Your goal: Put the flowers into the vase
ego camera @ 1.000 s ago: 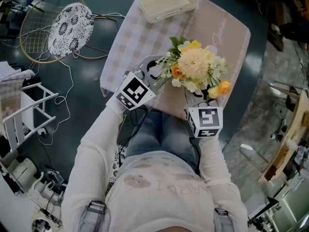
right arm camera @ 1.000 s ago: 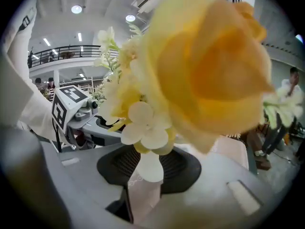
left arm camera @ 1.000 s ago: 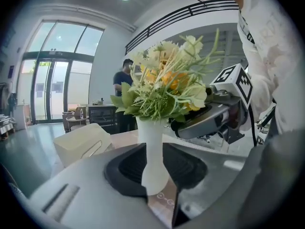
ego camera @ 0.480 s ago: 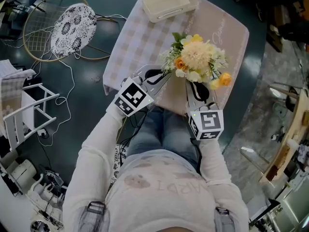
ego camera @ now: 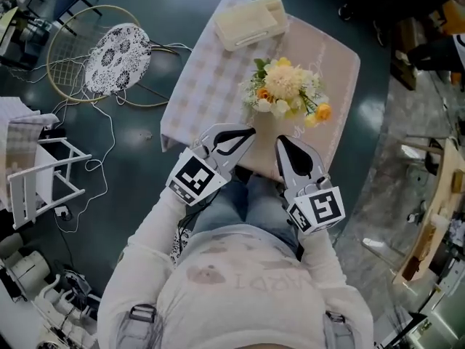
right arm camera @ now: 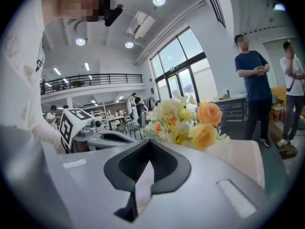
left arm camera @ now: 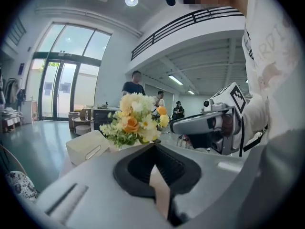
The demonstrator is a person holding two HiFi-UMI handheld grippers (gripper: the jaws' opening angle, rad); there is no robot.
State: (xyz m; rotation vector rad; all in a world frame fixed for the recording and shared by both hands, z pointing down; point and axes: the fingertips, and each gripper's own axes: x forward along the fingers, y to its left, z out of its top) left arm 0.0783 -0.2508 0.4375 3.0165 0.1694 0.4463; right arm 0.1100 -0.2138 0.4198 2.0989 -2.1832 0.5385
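Observation:
A bouquet of yellow, orange and white flowers (ego camera: 285, 89) stands upright on the checked table (ego camera: 211, 71); the blooms hide whatever holds the stems from above. My left gripper (ego camera: 249, 131) hovers at the table's near edge, short of the bouquet, its jaws closed tip to tip with nothing in them. My right gripper (ego camera: 280, 141) is beside it, also shut and empty. The flowers (left arm camera: 136, 120) rise just beyond the left gripper (left arm camera: 153, 144) in the left gripper view, and the flowers (right arm camera: 186, 120) stand past the right gripper (right arm camera: 150, 142) in the right gripper view.
A cream box (ego camera: 251, 20) lies at the table's far end. On the floor to the left are a patterned round disc (ego camera: 116, 49) over a wire hoop, cables and a white rack (ego camera: 36, 177). A person (right arm camera: 252, 80) stands beyond the table.
Both grippers have pulled back from the bouquet toward my body. The flowers now stand alone on the table, farther from the grippers than before.

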